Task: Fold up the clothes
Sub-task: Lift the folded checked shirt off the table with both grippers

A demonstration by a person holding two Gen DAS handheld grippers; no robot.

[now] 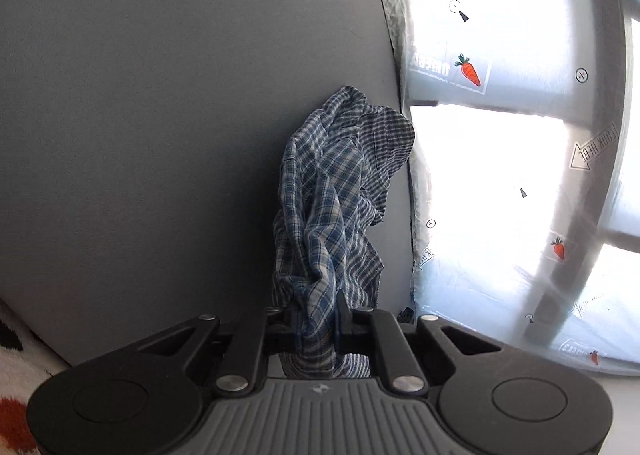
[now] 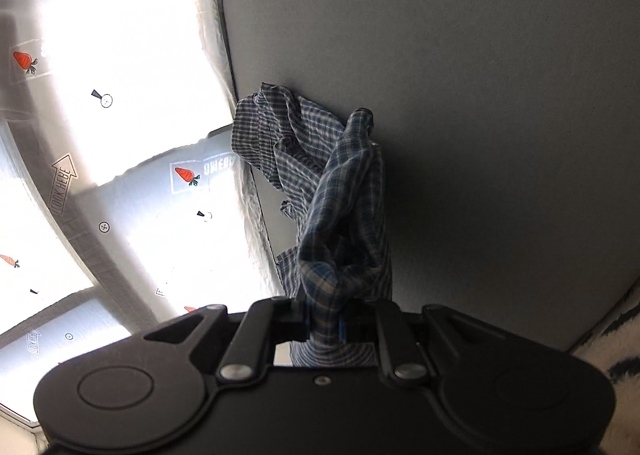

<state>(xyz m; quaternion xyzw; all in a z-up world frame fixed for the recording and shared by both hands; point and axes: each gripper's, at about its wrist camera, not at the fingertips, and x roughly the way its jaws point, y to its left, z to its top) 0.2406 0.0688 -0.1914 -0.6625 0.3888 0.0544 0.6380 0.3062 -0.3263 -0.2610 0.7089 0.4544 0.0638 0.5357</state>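
we held a crumpled blue-white checked cotton shirt point(image 1: 332, 199) aloft before a grey panel point(image 1: 160, 115), left gripper point(image 1: 318, 329) & right gripper point(image 2: 326, 325) both clamped on it; pre-fold step, next probably spreading it flat.

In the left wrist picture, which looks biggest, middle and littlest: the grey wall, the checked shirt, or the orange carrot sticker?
Largest to smallest, as they look in this view:
1. Grey wall
2. Checked shirt, pinched in the left hand-held gripper
3. Carrot sticker

The shirt is nearest the camera, so it looks bigger than it really is.
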